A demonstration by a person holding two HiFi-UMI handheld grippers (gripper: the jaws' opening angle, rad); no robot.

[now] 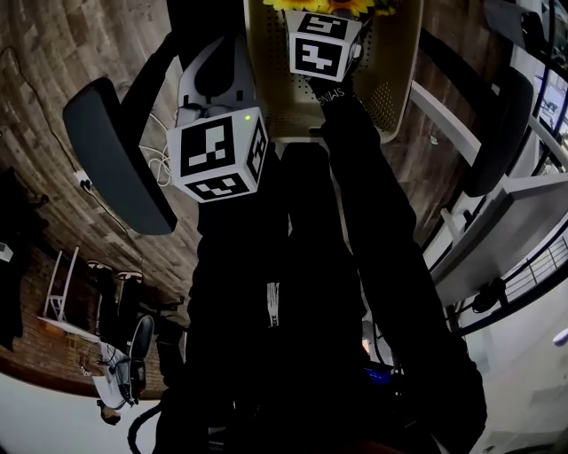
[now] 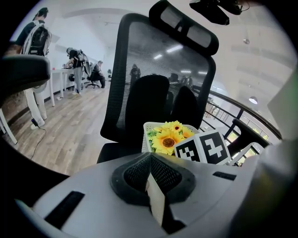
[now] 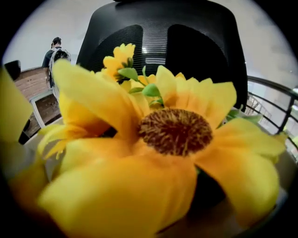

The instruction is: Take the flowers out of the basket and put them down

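Note:
A bunch of yellow sunflowers (image 2: 168, 137) stands in a cream perforated basket (image 1: 390, 80) on the seat of a black office chair. My right gripper's marker cube (image 1: 321, 43) hangs over the basket right at the flowers (image 1: 328, 5). In the right gripper view one big sunflower head (image 3: 174, 132) fills the picture and hides the jaws. The left gripper (image 2: 150, 157) stays back from the basket (image 2: 148, 135), its ribbed pads meeting, and its cube (image 1: 217, 155) is nearer to me. From the left gripper view the right cube (image 2: 205, 148) sits just right of the flowers.
The chair's mesh backrest (image 2: 158, 79) rises behind the basket, with armrests on either side (image 1: 115, 151) (image 1: 497, 133). Wooden floor lies around. People (image 2: 35, 42) stand and sit at desks (image 2: 77, 60) far off. A railing (image 2: 223, 111) runs at the right.

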